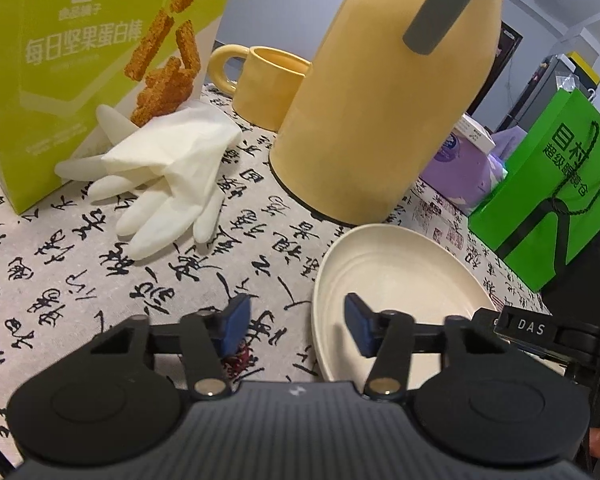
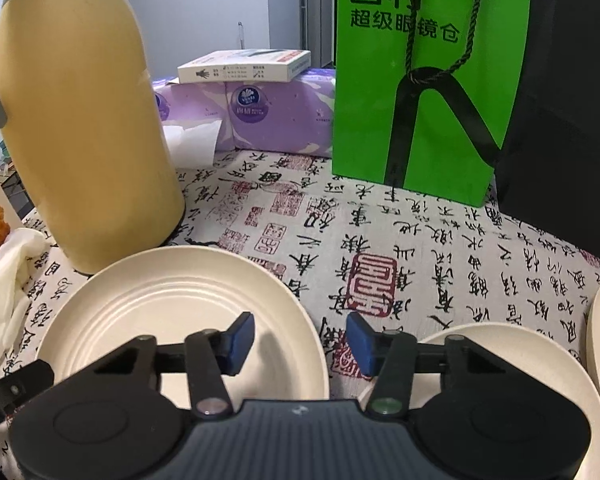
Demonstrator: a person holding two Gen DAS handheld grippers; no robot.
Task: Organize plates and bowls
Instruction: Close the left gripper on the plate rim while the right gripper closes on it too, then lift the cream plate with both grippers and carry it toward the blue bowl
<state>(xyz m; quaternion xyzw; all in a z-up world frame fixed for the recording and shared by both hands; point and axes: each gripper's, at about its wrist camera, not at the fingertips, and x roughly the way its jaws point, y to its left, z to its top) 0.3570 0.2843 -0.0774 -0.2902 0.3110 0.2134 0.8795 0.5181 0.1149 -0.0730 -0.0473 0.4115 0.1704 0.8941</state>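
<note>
Both claws straddle the plate (image 2: 172, 300) rim: left claw (image 1: 296, 330) and right claw (image 2: 300, 344) released; clench evenly before lifting

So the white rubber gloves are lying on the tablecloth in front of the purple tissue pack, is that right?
Not quite. The white rubber gloves do lie on the tablecloth, but in front of the lime green snack box, not the purple tissue pack. That pack sits far off behind the yellow flask. The left wrist view shows this.
</note>
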